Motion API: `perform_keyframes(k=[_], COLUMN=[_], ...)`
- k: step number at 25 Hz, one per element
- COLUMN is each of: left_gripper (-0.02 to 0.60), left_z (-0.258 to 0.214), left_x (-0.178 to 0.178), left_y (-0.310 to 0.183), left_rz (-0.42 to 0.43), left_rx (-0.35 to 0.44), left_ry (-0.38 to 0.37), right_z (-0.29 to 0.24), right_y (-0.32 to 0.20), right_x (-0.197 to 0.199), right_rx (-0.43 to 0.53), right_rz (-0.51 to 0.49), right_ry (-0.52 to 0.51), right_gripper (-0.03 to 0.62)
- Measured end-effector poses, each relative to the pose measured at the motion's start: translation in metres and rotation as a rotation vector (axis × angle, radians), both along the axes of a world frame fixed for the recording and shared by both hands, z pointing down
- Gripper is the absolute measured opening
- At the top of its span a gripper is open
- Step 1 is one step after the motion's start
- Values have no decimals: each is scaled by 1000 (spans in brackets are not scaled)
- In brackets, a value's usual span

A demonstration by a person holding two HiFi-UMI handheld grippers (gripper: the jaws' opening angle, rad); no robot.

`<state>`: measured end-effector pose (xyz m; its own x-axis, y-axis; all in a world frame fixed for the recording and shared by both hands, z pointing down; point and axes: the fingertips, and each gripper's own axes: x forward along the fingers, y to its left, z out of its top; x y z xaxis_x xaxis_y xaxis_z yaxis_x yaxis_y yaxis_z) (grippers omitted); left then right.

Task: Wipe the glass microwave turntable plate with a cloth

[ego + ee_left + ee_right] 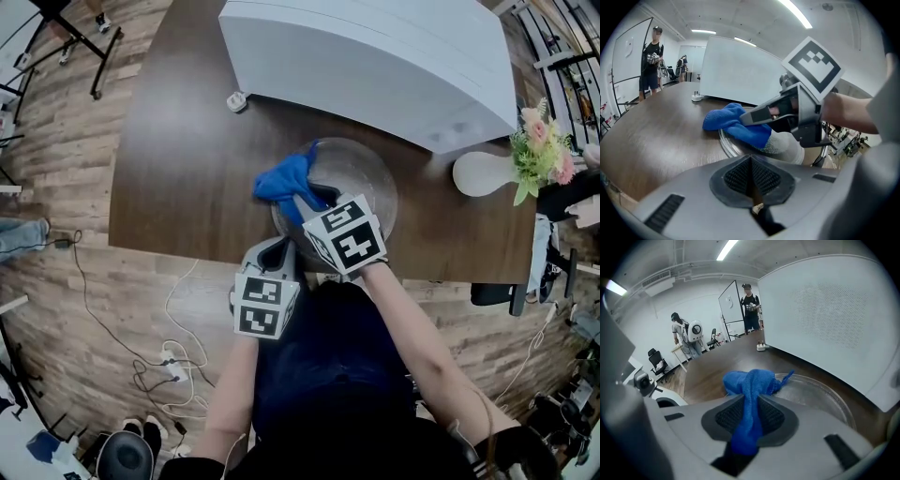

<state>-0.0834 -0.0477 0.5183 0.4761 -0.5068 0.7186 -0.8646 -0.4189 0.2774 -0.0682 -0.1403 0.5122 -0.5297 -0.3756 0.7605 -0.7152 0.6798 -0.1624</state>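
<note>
R gripper [302, 204] is clamped on a blue microfibre cloth [284, 181]. In the right gripper view the fabric runs up between the pads and bunches beyond the tips [749, 416]. The cloth lies over the left rim of the glass turntable plate [361, 173], partly spilling onto the table [178, 159].

The plate sits flat near the table's front edge, approx. mid-width, just in front of the white microwave [375, 56], which stands at the back edge.

L gripper [278, 246] sits at the front edge, tips near the plate's near rim. Its jaws are closed together w/ nothing between them [751, 173].

A white vase [483, 173] w/ flowers [539, 150] is near the right edge, and a small white plug [236, 101] is by the microwave's left corner.
</note>
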Motion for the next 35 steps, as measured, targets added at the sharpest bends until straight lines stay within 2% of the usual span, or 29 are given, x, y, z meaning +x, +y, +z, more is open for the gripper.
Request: perform_keyframes(k=[14,35], left_gripper=[2,2], left_z=[0,0], left_x=[1,2], left_y=[0,-1], left_rz=[-14,-9], left_rx=[-20,-19], left_ry=[9,6], right_z=[1,1], right_y=[-27,-81], right_x=[28,136], right_rx=[20,95], right_rz=[59,296], right_ry=[18,109], right_gripper=[74,75])
